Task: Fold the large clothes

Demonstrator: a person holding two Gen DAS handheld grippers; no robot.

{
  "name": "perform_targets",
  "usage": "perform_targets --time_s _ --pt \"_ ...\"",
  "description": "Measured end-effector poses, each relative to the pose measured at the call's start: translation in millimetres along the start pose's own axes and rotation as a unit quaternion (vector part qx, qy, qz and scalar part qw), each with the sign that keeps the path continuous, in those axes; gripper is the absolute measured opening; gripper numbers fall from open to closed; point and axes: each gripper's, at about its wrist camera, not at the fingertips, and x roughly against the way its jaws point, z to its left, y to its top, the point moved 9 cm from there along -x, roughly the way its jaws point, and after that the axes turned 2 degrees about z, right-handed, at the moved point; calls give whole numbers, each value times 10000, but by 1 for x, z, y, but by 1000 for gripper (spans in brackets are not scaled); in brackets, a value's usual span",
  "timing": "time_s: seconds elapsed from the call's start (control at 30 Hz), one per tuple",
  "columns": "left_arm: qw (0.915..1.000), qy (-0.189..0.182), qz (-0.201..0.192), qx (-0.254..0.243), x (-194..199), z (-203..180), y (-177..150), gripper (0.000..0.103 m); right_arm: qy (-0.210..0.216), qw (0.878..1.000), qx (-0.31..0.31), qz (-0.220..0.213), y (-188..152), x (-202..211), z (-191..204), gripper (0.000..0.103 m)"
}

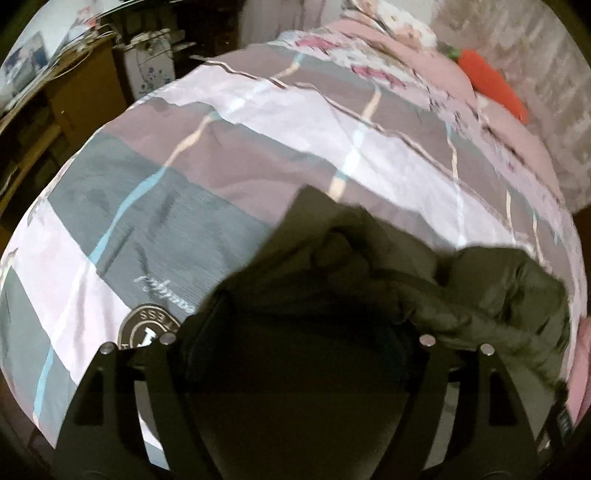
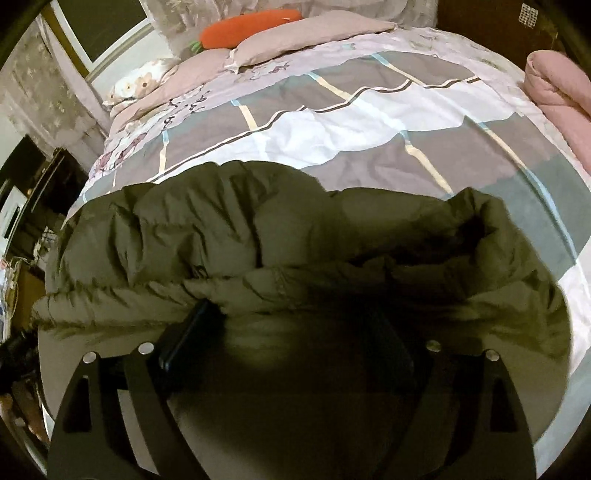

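Observation:
A dark olive puffer jacket (image 2: 236, 236) lies bunched on the bed and fills the lower half of the right wrist view. It also shows in the left wrist view (image 1: 498, 295), lifted in front of the camera. My left gripper (image 1: 295, 325) is buried in the jacket fabric, which fills the space between its fingers. My right gripper (image 2: 291, 325) is likewise covered by the jacket's folded edge, with only one black finger (image 2: 188, 332) showing. Both sets of fingertips are hidden by fabric.
The bed carries a patchwork cover (image 2: 369, 122) in pink, grey and white. An orange carrot pillow (image 2: 251, 22) and a pink pillow (image 2: 314, 33) lie at the head. A rolled pink blanket (image 2: 557, 88) lies at the right edge. A wooden desk (image 1: 74, 92) stands beside the bed.

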Motion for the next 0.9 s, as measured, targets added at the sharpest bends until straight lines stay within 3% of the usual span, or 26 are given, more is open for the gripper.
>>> perform_targets --time_s 0.07,0.13,0.2,0.27,0.4,0.5,0.57,0.67,0.73,0.8,0.9 --pt "9993 110 -241 281 15 18 11 62 -498 9985 -228 -99 4 13 -31 85" --pt "9962 268 -576 601 36 37 23 63 -816 9957 -423 -140 4 24 -55 85" --pt "9938 166 -783 769 54 48 30 82 -605 9961 -624 -182 1 43 -64 85" --pt "9951 -115 -673 720 65 43 25 83 -280 9984 -466 -129 -13 61 -47 85" --pt "9982 -293 -410 -318 76 -12 -16 85 0 9995 323 -37 -58 86 9 85" --pt "9904 -197 -282 -1340 73 -58 -65 85 135 9976 655 149 -87 83 37 85" --pt "9813 -112 -144 -1917 63 -81 -95 85 0 9960 832 322 -98 68 45 85" --pt "9732 150 -114 -2294 45 -90 -118 87 -170 9939 949 541 -103 39 45 85" --pt "9710 284 -110 -2372 34 -92 -119 95 -174 9938 897 627 -100 21 43 88" --pt "9720 317 -37 -2329 23 -90 -115 100 -225 9932 972 602 -99 13 45 90" --pt "9762 240 135 -2151 16 -83 -109 100 -306 9920 1091 564 -100 11 48 90"
